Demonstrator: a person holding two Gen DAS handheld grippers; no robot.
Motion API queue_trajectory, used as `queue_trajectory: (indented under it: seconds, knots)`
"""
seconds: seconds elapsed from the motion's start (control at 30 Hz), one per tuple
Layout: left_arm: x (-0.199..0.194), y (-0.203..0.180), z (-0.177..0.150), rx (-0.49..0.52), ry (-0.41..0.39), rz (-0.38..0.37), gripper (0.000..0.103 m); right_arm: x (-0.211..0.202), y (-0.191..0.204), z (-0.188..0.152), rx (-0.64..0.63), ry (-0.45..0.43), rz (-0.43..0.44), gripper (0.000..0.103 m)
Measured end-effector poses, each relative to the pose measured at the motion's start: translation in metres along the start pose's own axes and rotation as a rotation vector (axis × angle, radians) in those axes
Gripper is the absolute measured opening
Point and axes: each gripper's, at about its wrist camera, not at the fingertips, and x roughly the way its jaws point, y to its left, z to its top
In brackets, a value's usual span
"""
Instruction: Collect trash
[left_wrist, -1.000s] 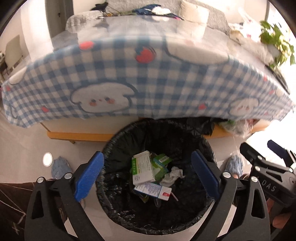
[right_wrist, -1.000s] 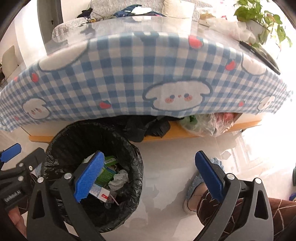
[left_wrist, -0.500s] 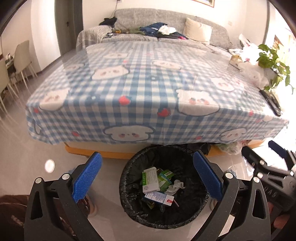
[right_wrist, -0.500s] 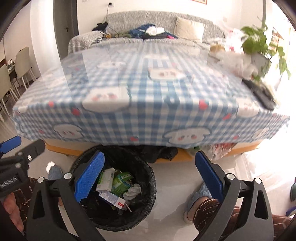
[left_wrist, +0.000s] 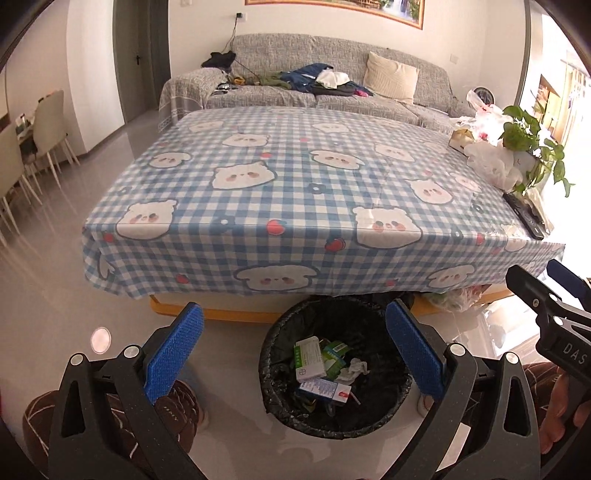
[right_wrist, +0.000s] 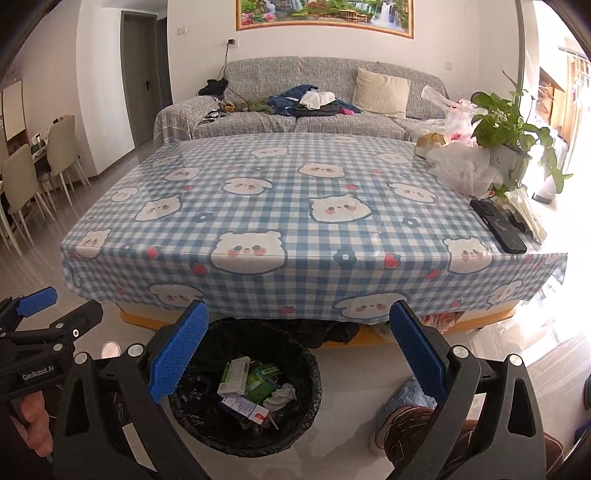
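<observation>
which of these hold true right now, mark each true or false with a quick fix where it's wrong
1. The black-lined round trash bin on the floor holds small cartons and crumpled paper. True.
2. The left claw is clamped on a carton. False: it is open and holds nothing.
3. A black remote control lies on the blue checked tablecloth. True.
4. The right claw is shut. False: it is open and empty.
5. The potted green plant stands on the floor. False: it is on the table.

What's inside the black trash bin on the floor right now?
The bin holds a white-green box, green packets, crumpled tissue and a blue-white carton. Anything beneath them is covered.
</observation>
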Motion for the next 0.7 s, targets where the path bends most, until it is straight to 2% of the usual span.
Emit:
queue_trajectory:
  seconds: [0.7]
  knots:
    - [0.0022,-0.0021,0.0035,0.007,-0.006,-0.036,0.097,0.009,-0.0024,-0.004,0.016,0.032,-0.008,0.094]
